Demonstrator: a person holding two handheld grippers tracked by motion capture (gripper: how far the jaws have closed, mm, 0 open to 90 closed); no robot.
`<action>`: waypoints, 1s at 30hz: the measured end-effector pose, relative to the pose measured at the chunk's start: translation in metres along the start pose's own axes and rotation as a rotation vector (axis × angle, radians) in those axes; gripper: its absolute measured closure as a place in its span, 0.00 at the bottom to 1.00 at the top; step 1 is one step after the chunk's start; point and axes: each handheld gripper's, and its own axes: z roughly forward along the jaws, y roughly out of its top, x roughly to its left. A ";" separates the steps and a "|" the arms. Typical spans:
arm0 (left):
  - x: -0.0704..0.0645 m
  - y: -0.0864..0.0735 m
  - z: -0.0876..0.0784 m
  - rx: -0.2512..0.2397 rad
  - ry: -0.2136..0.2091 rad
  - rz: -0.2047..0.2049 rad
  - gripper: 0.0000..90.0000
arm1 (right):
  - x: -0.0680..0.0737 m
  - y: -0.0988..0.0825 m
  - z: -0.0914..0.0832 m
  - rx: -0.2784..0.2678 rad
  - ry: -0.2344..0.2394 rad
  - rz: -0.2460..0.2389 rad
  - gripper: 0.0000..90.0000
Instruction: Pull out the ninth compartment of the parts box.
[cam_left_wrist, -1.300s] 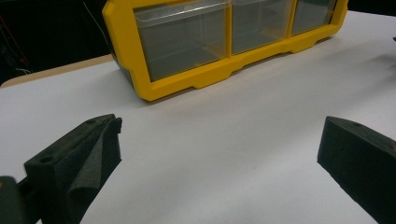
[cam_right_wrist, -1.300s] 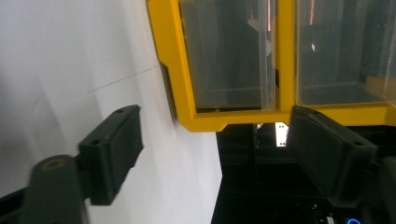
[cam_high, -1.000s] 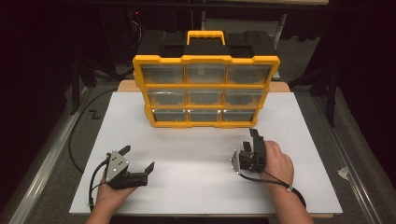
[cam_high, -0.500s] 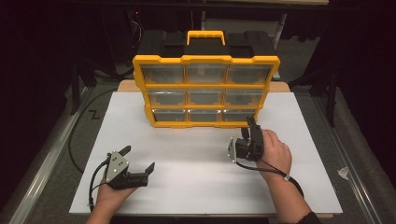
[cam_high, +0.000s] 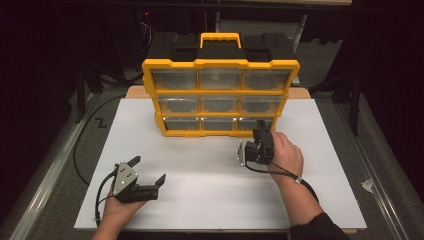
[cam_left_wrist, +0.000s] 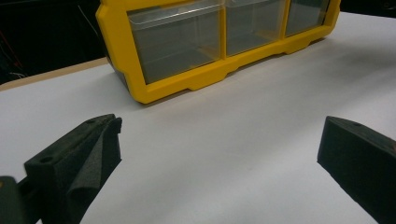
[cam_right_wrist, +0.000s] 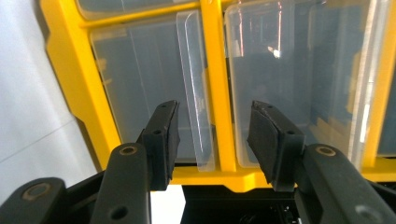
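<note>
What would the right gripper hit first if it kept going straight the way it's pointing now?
Probably the yellow organizer: the right gripper points, jaws open, at the yellow divider between two clear drawers. Depth is uncertain.

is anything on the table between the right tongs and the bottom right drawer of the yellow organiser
Nothing visible. The right tongs are open, close in front of the yellow plastic drawer organiser, with only bare white tabletop between them and its clear bottom-right drawer.
</note>
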 end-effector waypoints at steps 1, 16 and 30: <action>0.000 0.000 0.000 -0.001 0.000 0.000 0.00 | 0.000 0.000 0.003 0.000 -0.005 -0.009 0.64; 0.002 0.000 0.000 0.006 -0.002 -0.009 0.00 | 0.011 0.000 0.028 0.022 -0.004 -0.055 0.76; 0.003 -0.001 0.000 0.004 -0.002 -0.019 0.00 | 0.014 0.003 0.032 0.013 -0.045 -0.099 0.87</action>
